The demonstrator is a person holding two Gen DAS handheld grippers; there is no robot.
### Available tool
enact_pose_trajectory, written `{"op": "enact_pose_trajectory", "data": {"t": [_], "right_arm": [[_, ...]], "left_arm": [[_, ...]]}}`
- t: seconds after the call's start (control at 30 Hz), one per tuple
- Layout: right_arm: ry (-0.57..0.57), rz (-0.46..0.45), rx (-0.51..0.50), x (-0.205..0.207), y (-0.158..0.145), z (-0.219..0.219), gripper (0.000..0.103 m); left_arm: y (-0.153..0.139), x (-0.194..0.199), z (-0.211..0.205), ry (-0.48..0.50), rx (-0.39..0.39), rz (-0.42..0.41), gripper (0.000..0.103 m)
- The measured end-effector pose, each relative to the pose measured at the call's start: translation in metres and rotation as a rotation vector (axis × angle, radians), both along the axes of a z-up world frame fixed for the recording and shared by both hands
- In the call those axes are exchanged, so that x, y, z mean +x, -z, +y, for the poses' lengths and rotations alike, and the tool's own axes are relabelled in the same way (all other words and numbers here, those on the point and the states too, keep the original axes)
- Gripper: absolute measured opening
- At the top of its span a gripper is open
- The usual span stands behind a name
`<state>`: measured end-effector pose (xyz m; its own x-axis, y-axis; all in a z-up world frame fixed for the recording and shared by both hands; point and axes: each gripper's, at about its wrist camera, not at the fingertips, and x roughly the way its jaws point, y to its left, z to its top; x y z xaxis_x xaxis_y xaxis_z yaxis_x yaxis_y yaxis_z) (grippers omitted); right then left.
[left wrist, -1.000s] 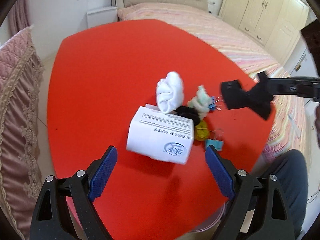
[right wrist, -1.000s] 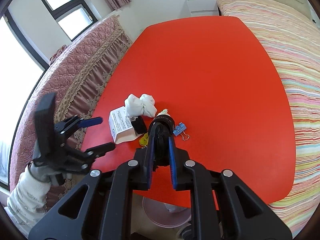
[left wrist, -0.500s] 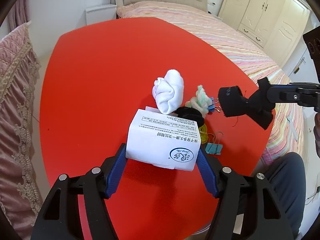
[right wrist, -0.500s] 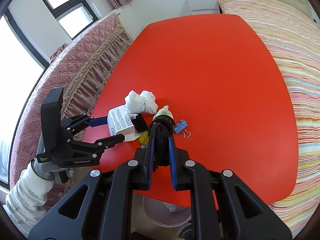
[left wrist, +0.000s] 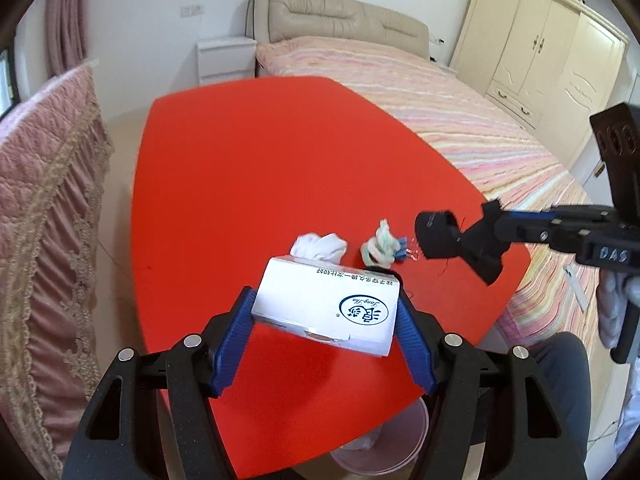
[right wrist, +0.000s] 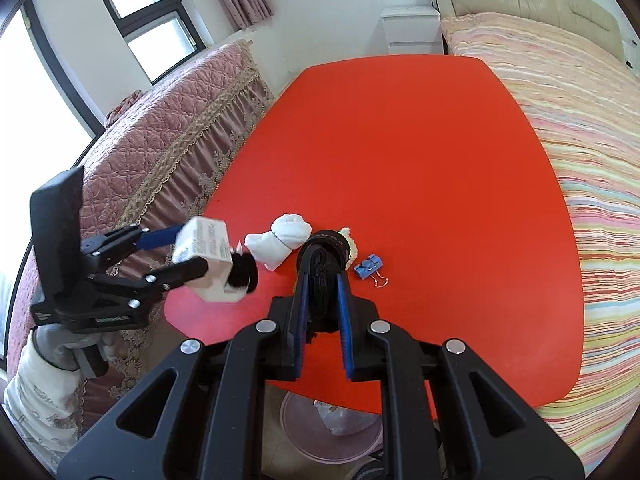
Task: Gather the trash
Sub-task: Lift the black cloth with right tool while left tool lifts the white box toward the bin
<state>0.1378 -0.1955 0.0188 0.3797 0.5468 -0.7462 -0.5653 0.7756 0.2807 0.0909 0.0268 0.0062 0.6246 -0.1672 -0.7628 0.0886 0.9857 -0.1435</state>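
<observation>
Over the red table: my left tongs [left wrist: 326, 322] pinch the box [left wrist: 326, 306] by its two ends, clear of the table [left wrist: 280, 184].
Change: a second ago the box lay on the table between spread blue pads; since then the pads have closed on it and I have raised it, a black scrap [right wrist: 242, 272] hanging at its far end.
Meaning: one piece of trash is collected, I judge, and ready for the pink bin [right wrist: 332, 436] below the near table edge.
Right tongs [right wrist: 322, 292]: pressed together on a black sock [right wrist: 322, 256], held above the pile.
Left on table: white sock [right wrist: 286, 240], pale wad [left wrist: 380, 242], blue clip [right wrist: 368, 268].
Materials: box is smooth printed white card, crisp-edged, with a blue round logo; socks are soft knit, bunched; clip is hard, with wire loops.
Table surface: glossy, flat, with rounded corners.
</observation>
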Motion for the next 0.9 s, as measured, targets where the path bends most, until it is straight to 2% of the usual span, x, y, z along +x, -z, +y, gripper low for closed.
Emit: {"op": "enact_pose_trajectory", "data": {"t": [0.27, 0.57, 0.8, 0.9], "right_arm": [[-0.032, -0.001, 0.029, -0.011, -0.005, 0.002, 0.014], [-0.124, 0.022, 0.064, -0.032, -0.009, 0.014, 0.014], [-0.065, -0.003, 0.105, -0.021, -0.018, 0.012, 0.013], [-0.046, -0.010, 0.105, -0.014, -0.020, 0.012, 0.006]], "left_arm": [[-0.026, -0.006, -0.007, 0.002, 0.020, -0.046, 0.065], [-0.022, -0.001, -0.011, -0.013, 0.053, -0.029, 0.065], [-0.018, -0.011, -0.022, 0.058, 0.042, -0.011, 0.065], [-0.014, -0.016, -0.022, 0.069, 0.047, 0.000, 0.065]]}}
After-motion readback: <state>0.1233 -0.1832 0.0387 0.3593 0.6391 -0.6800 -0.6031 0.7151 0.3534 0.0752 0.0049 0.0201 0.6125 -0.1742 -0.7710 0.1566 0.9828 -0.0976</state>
